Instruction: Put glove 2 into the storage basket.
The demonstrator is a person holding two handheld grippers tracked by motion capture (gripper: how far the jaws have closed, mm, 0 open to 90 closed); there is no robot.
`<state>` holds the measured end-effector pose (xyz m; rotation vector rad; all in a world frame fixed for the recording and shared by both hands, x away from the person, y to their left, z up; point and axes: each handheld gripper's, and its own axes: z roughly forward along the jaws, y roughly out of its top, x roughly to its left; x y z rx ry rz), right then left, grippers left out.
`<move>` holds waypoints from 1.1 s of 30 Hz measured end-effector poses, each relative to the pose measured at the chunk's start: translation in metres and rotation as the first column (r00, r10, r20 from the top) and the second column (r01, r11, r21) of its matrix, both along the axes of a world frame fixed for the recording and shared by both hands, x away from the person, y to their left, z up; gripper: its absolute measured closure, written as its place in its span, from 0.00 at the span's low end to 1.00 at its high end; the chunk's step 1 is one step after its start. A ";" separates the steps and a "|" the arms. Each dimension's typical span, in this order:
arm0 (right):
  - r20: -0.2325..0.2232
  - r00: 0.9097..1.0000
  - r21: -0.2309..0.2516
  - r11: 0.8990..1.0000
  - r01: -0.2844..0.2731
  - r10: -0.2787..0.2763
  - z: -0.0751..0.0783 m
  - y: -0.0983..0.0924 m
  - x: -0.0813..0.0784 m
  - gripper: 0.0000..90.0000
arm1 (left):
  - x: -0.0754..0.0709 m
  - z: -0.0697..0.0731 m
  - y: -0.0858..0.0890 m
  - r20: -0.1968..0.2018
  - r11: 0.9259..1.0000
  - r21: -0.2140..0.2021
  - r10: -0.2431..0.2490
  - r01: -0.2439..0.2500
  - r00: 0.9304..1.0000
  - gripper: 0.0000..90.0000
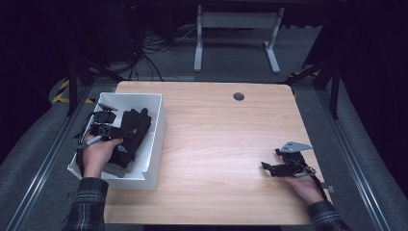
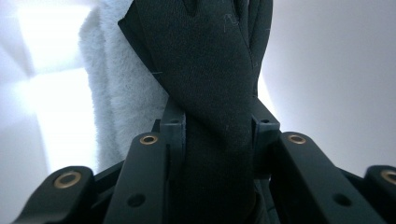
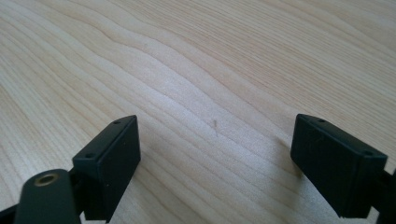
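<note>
The black glove [image 2: 212,93] lies in the white bin [image 1: 156,126] at the worktop's [image 1: 221,139] left edge, and my left tool [image 1: 108,126] is clenched on it. My right tool [image 3: 215,154] rests released on bare wood.

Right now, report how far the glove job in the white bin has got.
Done: nothing lies out on the light wooden table yet. In hand: the left hand-held gripper is inside the white rectangular bin, jaws closed on a black fabric glove beside a pale fleecy cloth. Left: lifting the glove out. The right hand-held gripper waits open above bare wood.
</note>
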<state>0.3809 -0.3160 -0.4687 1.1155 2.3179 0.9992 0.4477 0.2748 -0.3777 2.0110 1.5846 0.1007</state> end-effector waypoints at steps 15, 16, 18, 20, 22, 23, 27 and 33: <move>0.000 1.000 0.000 1.000 -0.001 0.001 0.000 0.000 0.000 0.18 | 0.002 0.004 0.001 0.041 0.993 0.108 0.048 -0.052 0.998 0.32; 0.000 1.000 0.000 1.000 -0.001 0.001 0.000 0.000 0.000 0.18 | 0.002 0.006 0.000 0.048 0.991 0.120 0.053 -0.059 0.997 0.29; 0.000 1.000 0.000 1.000 -0.001 0.001 0.000 0.000 0.000 0.18 | 0.001 0.011 0.000 0.066 0.990 0.123 0.056 -0.064 0.996 0.27; 0.000 1.000 0.000 1.000 -0.001 0.001 0.000 0.000 0.000 0.18 | 0.001 0.015 0.000 0.078 0.992 0.114 0.052 -0.061 0.996 0.27; 0.000 1.000 0.000 1.000 -0.001 0.001 0.000 0.000 0.000 0.18 | -0.001 0.020 0.000 0.090 0.992 0.111 0.047 -0.057 0.995 0.26; 0.000 1.000 0.000 1.000 -0.001 0.001 0.000 0.000 0.000 0.18 | -0.001 0.023 -0.001 0.098 0.992 0.109 0.044 -0.055 0.994 0.26; 0.000 1.000 0.000 1.000 0.000 0.000 0.000 0.000 0.000 0.18 | -0.005 0.035 -0.004 0.131 0.995 0.095 0.022 -0.034 0.991 0.25; 0.000 1.000 0.000 1.000 -0.001 0.001 0.000 0.000 0.000 0.18 | -0.011 0.053 -0.016 0.177 0.996 0.085 -0.029 0.014 0.984 0.25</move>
